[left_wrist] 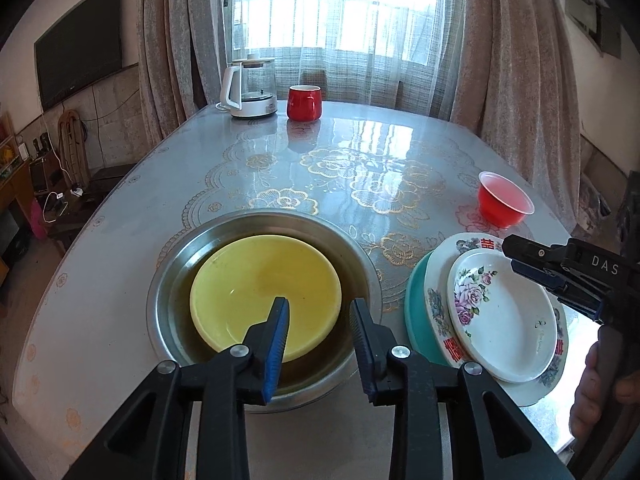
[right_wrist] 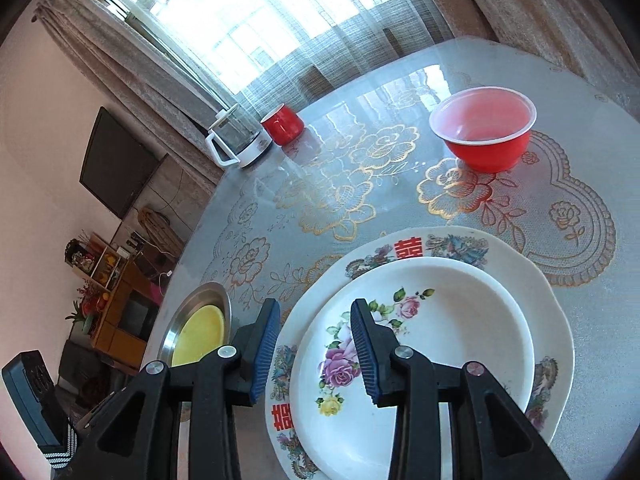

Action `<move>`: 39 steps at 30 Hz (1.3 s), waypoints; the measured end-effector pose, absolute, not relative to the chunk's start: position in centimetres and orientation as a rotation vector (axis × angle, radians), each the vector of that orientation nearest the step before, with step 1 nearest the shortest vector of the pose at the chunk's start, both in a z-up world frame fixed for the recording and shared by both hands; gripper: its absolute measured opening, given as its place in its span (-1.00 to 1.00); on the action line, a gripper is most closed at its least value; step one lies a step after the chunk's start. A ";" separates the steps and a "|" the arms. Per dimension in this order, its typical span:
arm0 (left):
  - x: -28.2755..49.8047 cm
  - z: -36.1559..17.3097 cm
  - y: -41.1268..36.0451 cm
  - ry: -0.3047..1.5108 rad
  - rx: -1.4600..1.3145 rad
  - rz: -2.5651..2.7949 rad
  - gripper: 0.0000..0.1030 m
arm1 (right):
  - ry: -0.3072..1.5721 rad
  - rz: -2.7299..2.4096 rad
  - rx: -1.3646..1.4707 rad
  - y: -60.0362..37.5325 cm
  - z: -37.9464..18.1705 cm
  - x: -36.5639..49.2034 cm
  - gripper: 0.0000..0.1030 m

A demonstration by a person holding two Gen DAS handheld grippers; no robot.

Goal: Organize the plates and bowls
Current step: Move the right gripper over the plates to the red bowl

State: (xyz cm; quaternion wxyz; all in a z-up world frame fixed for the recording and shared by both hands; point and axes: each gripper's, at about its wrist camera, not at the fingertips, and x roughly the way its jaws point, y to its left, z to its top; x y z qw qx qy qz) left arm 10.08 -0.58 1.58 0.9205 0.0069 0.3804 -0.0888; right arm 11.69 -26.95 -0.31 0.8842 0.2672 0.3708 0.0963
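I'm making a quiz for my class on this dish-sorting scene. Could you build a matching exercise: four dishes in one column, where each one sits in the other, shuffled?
Things:
1. yellow plate
2. rose plate
3. teal dish
4. red bowl

Places:
A. at the bottom of the plate stack
B. alone on the tablecloth, beyond the stack
C. inside the steel basin
D. on top of the large plate with red characters

Pairs: 1-C, 2-D, 3-A, 4-B

Both wrist views look down closely; plates (left_wrist: pixel 504 316) shared.
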 end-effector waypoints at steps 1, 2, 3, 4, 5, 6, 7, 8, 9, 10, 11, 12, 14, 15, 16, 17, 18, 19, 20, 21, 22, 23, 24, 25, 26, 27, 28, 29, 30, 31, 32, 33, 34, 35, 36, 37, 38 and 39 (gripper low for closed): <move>10.2 1.6 -0.8 0.781 0.018 -0.188 -0.33 | 0.767 0.187 0.560 -27.5 -0.3 11.6 -0.28; 10.3 1.7 -1.1 0.781 0.022 -0.195 -0.31 | 0.765 0.173 0.566 -28.2 -0.4 11.5 -0.28; 10.3 1.6 -1.4 0.780 0.026 -0.201 -0.28 | 0.763 0.158 0.575 -28.8 -0.5 11.4 -0.28; 10.5 1.7 -1.7 0.781 0.031 -0.207 -0.27 | 0.762 0.143 0.586 -29.5 -0.6 11.2 -0.28; 10.6 1.6 -2.1 0.781 0.035 -0.215 -0.26 | 0.761 0.126 0.594 -30.1 -0.7 11.1 -0.28; 10.7 1.6 -2.4 0.780 0.041 -0.222 -0.25 | 0.759 0.108 0.601 -30.8 -0.8 10.9 -0.28; 10.8 1.7 -2.7 0.781 0.047 -0.229 -0.24 | 0.759 0.090 0.610 -31.4 -0.9 10.8 -0.28; 10.9 1.7 -3.1 0.782 0.052 -0.236 -0.23 | 0.760 0.076 0.622 -32.0 -1.1 10.6 -0.28; 11.0 1.7 -3.4 0.782 0.058 -0.245 -0.21 | 0.761 0.065 0.632 -32.6 -1.3 10.4 -0.28; 11.2 1.8 -3.8 0.782 0.063 -0.253 -0.19 | 0.761 0.052 0.639 -33.0 -1.4 10.4 -0.28; 11.3 1.8 -4.2 0.782 0.068 -0.261 -0.18 | 0.761 0.038 0.645 -33.4 -1.5 10.3 -0.28; 11.4 1.9 -4.6 0.781 0.075 -0.269 -0.16 | 0.762 0.029 0.651 -34.0 -1.6 10.2 -0.28; 11.7 1.9 -5.5 0.781 0.088 -0.280 -0.14 | 0.766 0.017 0.666 -34.8 -1.9 10.1 -0.28; 11.9 2.0 -5.9 0.781 0.091 -0.286 -0.13 | 0.766 0.010 0.670 -35.1 -1.9 10.1 -0.28; 12.1 2.0 -6.2 0.781 0.093 -0.293 -0.11 | 0.765 0.001 0.672 -35.5 -2.0 10.2 -0.28; 12.4 2.1 -6.6 0.782 0.095 -0.300 -0.09 | 0.760 0.007 0.679 -35.8 -2.0 10.1 -0.28; 12.6 2.1 -7.0 0.785 0.099 -0.303 -0.07 | 0.758 0.011 0.683 -36.0 -1.9 10.1 -0.28; 12.9 2.1 -7.3 0.791 0.101 -0.305 -0.07 | 0.756 0.004 0.679 -36.2 -1.8 10.2 -0.28; 13.2 2.2 -7.6 0.798 0.098 -0.314 -0.07 | 0.754 -0.010 0.674 -36.4 -1.5 10.3 -0.28; 13.5 2.3 -8.0 0.799 0.095 -0.324 -0.07 | 0.750 -0.010 0.679 -36.6 -1.4 10.3 -0.28; 13.8 2.4 -8.3 0.796 0.095 -0.330 -0.07 | 0.745 -0.004 0.688 -36.9 -1.2 10.3 -0.28; 14.1 2.6 -8.7 0.795 0.097 -0.333 -0.07 | 0.742 -0.006 0.693 -37.1 -1.1 10.4 -0.28; 14.6 2.6 -9.1 0.799 0.097 -0.340 -0.07 | 0.738 -0.009 0.694 -37.3 -0.9 10.5 -0.28; 15.1 2.6 -9.5 0.810 0.096 -0.352 -0.07 | 0.735 -0.008 0.695 -37.5 -0.8 10.6 -0.28; 15.6 2.5 -10.0 0.826 0.089 -0.367 -0.07 | 0.732 -0.008 0.694 -37.7 -0.7 10.8 -0.28; 16.1 2.4 -10.4 0.843 0.083 -0.376 -0.07 | 0.731 -0.015 0.692 -37.9 -0.6 11.1 -0.28; 16.6 2.3 -10.7 0.856 0.078 -0.382 -0.07 | 0.730 -0.017 0.694 -38.1 -0.5 11.4 -0.28; 17.0 2.2 -11.2 0.868 0.076 -0.390 -0.07 | 0.726 -0.016 0.697 -38.4 -0.5 11.6 -0.28; 17.4 2.1 -11.6 0.873 0.074 -0.405 -0.07 | 0.722 -0.018 0.698 -38.7 -0.4 11.7 -0.28; 17.7 2.0 -12.0 0.878 0.074 -0.414 -0.07 | 0.717 -0.021 0.699 -39.0 -0.4 11.8 -0.28; 18.0 1.8 -12.4 0.882 0.073 -0.418 -0.07 | 0.713 -0.020 0.703 -39.3 -0.4 11.9 -0.28; 18.3 1.7 -12.8 0.889 0.072 -0.424 -0.07 | 0.712 -0.018 0.707 -39.6 -0.4 12.0 -0.28; 18.6 1.5 -13.2 0.897 0.067 -0.437 -0.07 | 0.713 -0.020 0.711 -39.9 -0.4 12.1 -0.28; 18.9 1.4 -13.6 0.902 0.061 -0.448 -0.06 | 0.713 -0.019 0.716 -40.2 -0.5 12.2 -0.28; 19.2 1.3 -13.9 0.902 0.055 -0.453 -0.02 | 0.712 -0.017 0.719 -40.6 -0.5 12.3 -0.28; 19.4 1.2 -14.2 0.901 0.054 -0.452 0.03 | 0.710 -0.018 0.720 -40.9 -0.5 12.4 -0.28; 19.7 1.2 -14.5 0.900 0.054 -0.447 0.04 | 0.706 -0.020 0.722 -41.2 -0.5 12.5 -0.28; 19.9 1.3 -14.9 0.895 0.055 -0.443 0.04 | 0.704 -0.020 0.725 -41.5 -0.5 12.5 -0.28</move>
